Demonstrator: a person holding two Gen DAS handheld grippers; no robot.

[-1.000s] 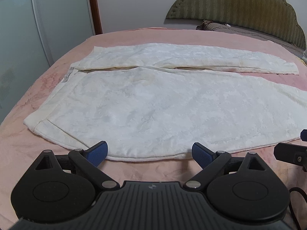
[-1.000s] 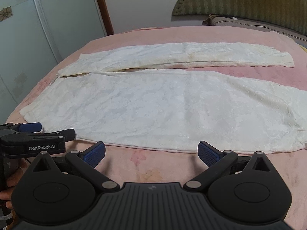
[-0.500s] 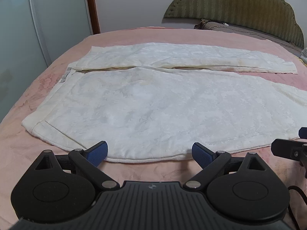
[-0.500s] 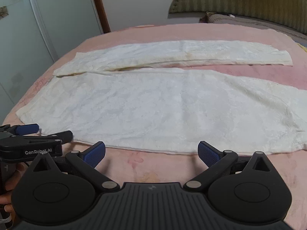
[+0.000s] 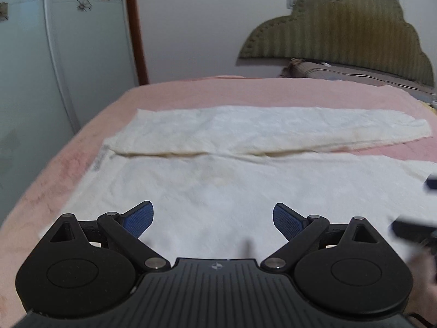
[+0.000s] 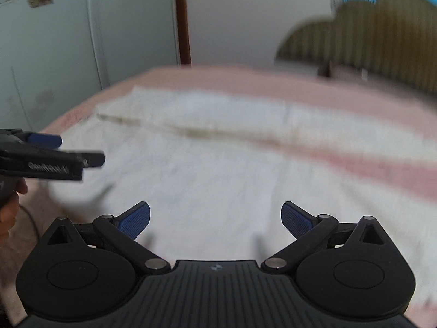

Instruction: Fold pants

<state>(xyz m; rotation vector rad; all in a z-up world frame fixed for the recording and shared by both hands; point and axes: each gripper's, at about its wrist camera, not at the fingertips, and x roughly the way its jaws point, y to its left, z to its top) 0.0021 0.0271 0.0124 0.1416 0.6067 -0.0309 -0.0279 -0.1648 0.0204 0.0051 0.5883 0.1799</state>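
Note:
White pants (image 5: 218, 180) lie flat on the pink bed, waist at the left, both legs running right. The far leg (image 5: 273, 128) lies apart from the near one. My left gripper (image 5: 213, 220) is open and empty, over the near leg close to the waist. My right gripper (image 6: 215, 220) is open and empty, over the near leg further right. The pants (image 6: 218, 175) are blurred in the right wrist view. The left gripper (image 6: 54, 155) shows at that view's left edge, and the right gripper's dark tip (image 5: 412, 229) shows at the left wrist view's right edge.
The pink bed cover (image 5: 191, 93) extends past the pants. A green padded headboard (image 5: 341, 32) and a pillow (image 5: 341, 73) stand at the far right. A pale wardrobe (image 5: 54, 54) borders the bed's left side.
Both grippers have moved forward from the near edge of the pants to over the near leg, and both views now tilt upward. Both stay open. The pants have not moved.

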